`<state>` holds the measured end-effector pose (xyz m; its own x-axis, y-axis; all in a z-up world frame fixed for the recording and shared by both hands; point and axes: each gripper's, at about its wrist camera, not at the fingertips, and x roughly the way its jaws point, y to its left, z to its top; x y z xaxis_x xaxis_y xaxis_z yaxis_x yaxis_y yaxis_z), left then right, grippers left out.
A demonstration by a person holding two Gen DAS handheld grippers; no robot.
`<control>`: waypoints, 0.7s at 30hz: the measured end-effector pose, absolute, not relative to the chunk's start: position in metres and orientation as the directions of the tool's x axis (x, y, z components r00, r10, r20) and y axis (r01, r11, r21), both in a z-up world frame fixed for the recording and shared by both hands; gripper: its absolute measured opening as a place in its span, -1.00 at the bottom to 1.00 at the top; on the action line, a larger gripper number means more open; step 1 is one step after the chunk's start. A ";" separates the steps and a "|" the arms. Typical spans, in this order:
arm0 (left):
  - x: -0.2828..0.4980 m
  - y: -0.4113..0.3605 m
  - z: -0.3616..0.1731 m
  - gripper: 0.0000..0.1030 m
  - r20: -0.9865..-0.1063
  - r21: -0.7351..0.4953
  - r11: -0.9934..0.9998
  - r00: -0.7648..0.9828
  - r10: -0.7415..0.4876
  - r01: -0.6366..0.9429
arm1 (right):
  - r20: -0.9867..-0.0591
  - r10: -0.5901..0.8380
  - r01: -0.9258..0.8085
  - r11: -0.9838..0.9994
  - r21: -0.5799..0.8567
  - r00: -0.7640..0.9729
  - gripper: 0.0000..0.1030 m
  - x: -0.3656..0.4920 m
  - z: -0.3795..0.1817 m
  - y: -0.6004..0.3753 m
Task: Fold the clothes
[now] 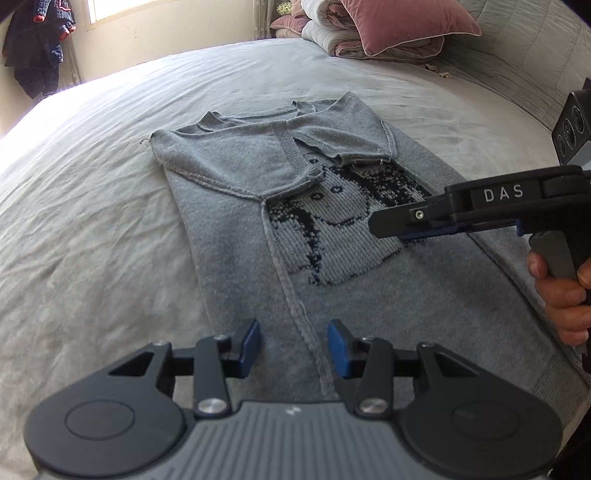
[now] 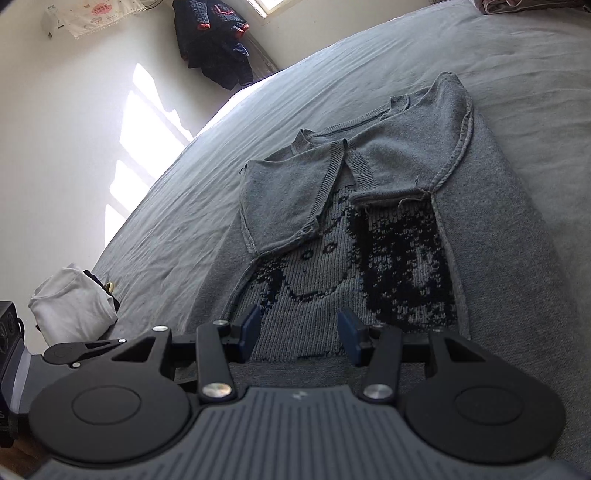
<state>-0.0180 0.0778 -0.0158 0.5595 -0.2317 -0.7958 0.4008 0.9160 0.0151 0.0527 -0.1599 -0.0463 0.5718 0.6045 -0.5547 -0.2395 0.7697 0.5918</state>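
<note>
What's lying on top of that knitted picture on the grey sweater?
Both sleeves are folded across the sweater, covering the top of the knitted picture. Its lower part shows; the covered part can't be seen.

Grey-sheeted bed (image 1: 110, 221), stacked pillows (image 1: 369, 33), sunlit pale wall (image 2: 74, 147)

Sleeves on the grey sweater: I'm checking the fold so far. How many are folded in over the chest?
2. One sleeve lies across the left of the sweater, its cuff near the middle; the other sleeve crosses from the right, its cuff beside the first. Neither looks hidden.
</note>
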 end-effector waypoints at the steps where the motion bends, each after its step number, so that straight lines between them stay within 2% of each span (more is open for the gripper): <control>1: -0.027 0.077 -0.017 -0.19 -0.799 0.024 0.918 0.559 -0.220 0.396 | -0.548 0.617 -0.244 0.759 0.603 0.565 -0.01 0.049 -0.048 -0.159; 4: -0.050 0.073 -0.017 -0.22 -0.798 0.074 0.921 0.576 -0.175 0.383 | -0.521 0.650 -0.268 0.731 0.627 0.553 -0.01 0.038 -0.053 -0.158; 7: -0.070 0.069 -0.017 -0.53 -0.787 0.129 0.924 0.604 -0.126 0.360 | -0.507 0.654 -0.281 0.727 0.626 0.562 -0.01 0.032 -0.056 -0.155; 9: -0.080 0.066 -0.017 -0.86 -0.773 0.164 0.927 0.628 -0.092 0.338 | -0.484 0.670 -0.267 0.701 0.661 0.562 -0.03 0.031 -0.059 -0.155; 10: -0.084 0.067 -0.016 -0.87 -0.764 0.165 0.932 0.639 -0.085 0.322 | -0.469 0.682 -0.256 0.682 0.686 0.561 -0.07 0.031 -0.061 -0.155; 12: -0.087 0.076 -0.010 -0.89 -0.743 0.110 0.955 0.661 -0.105 0.275 | -0.424 0.719 -0.210 0.611 0.763 0.552 -0.15 0.033 -0.067 -0.157; 15: -0.088 0.098 0.005 -0.90 -0.702 -0.067 0.977 0.686 -0.190 0.203 | -0.348 0.750 -0.069 0.462 0.884 0.562 -0.31 0.039 -0.079 -0.158; 18: -0.087 0.116 0.018 -0.90 -0.652 -0.231 0.960 0.707 -0.273 0.157 | -0.355 0.748 0.050 0.398 0.916 0.561 -0.53 0.043 -0.087 -0.152; 21: -0.085 0.124 0.022 -0.90 -0.636 -0.305 0.941 0.705 -0.315 0.146 | -0.290 0.783 0.167 0.238 0.957 0.550 -0.62 0.040 -0.101 -0.143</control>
